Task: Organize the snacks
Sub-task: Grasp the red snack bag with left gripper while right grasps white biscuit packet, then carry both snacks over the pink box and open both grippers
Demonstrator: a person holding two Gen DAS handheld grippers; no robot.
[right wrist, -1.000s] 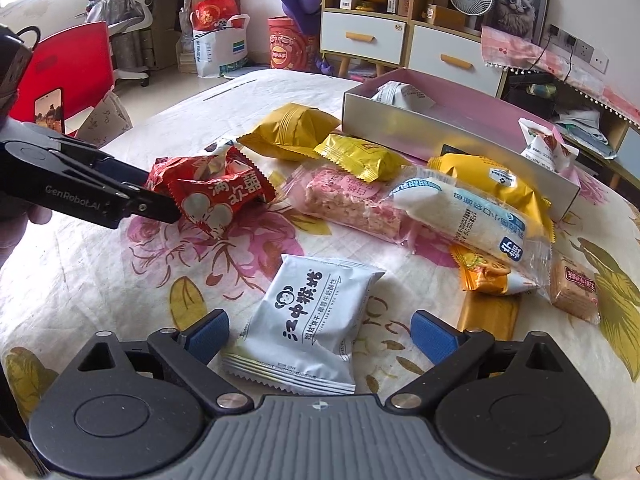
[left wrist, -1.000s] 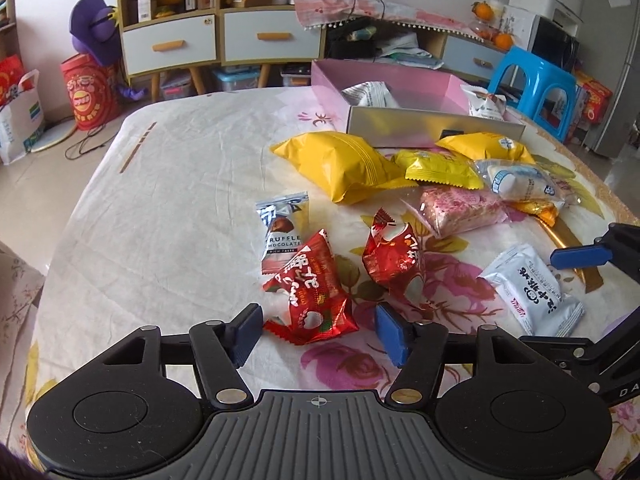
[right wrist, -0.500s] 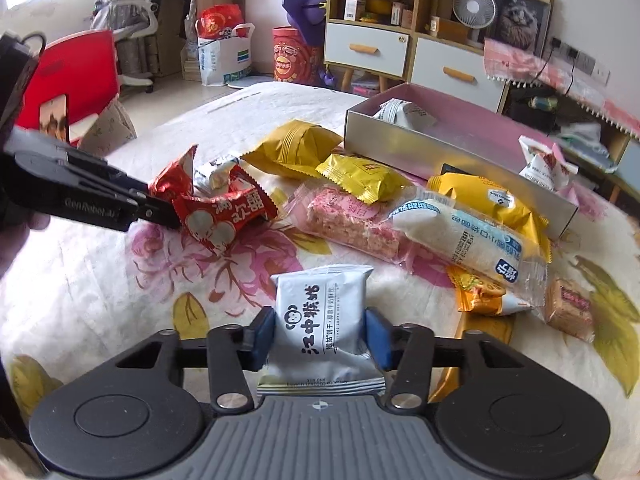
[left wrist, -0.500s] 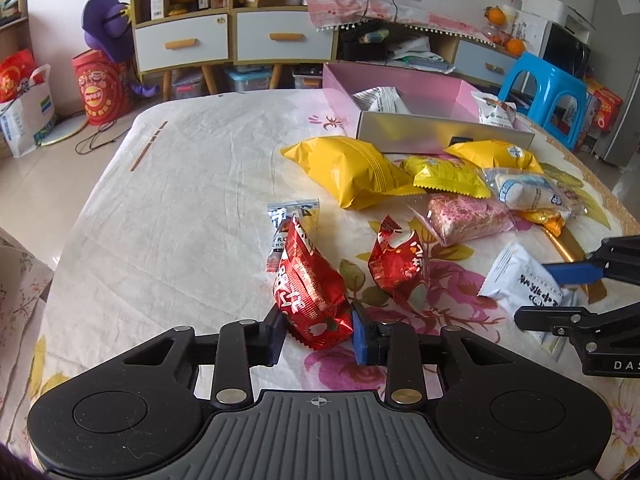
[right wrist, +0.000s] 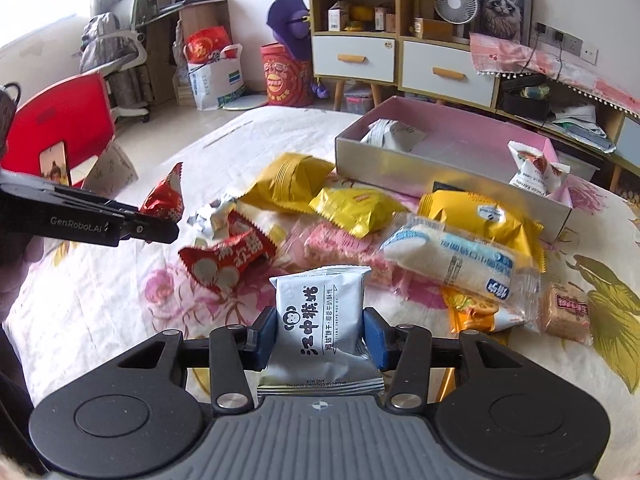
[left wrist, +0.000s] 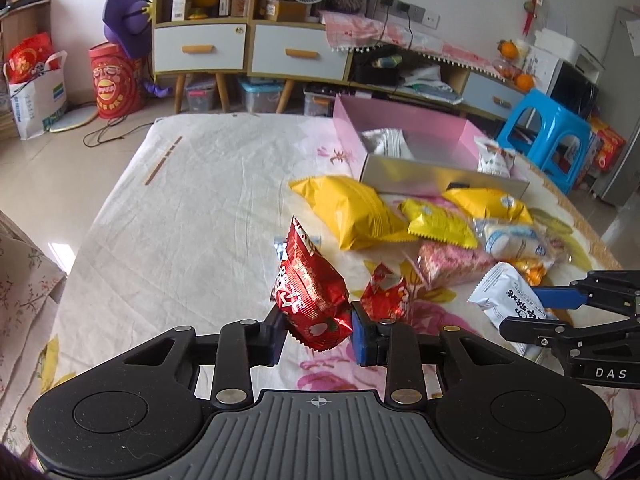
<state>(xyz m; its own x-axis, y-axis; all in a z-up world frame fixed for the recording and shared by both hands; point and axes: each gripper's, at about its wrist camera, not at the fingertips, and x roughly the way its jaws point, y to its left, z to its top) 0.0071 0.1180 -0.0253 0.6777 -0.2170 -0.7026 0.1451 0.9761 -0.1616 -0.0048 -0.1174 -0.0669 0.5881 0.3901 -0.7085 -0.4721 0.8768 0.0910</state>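
Note:
My left gripper (left wrist: 318, 334) is shut on a red snack packet (left wrist: 310, 284) and holds it above the table. It shows at the left of the right wrist view (right wrist: 160, 228) with the packet (right wrist: 166, 194). My right gripper (right wrist: 320, 338) is shut on a white biscuit packet (right wrist: 318, 314), lifted off the cloth; it also shows in the left wrist view (left wrist: 508, 296). A pink open box (left wrist: 424, 136) at the far side holds two white packets (left wrist: 384, 142). Several snacks lie in front of it: yellow bags (left wrist: 348, 210), a pink bar (left wrist: 448, 266), a second red packet (left wrist: 384, 296).
A floral white tablecloth (left wrist: 208, 208) covers the table. A rice cracker pack (right wrist: 452, 258), an orange packet (right wrist: 472, 308) and a small brown biscuit (right wrist: 568, 312) lie at the right. A blue stool (left wrist: 548, 128) and drawers (left wrist: 248, 50) stand beyond the table.
Both grippers closed on their packets and lifted them: the left raised the red packet off the cloth, the right raised the white biscuit packet.

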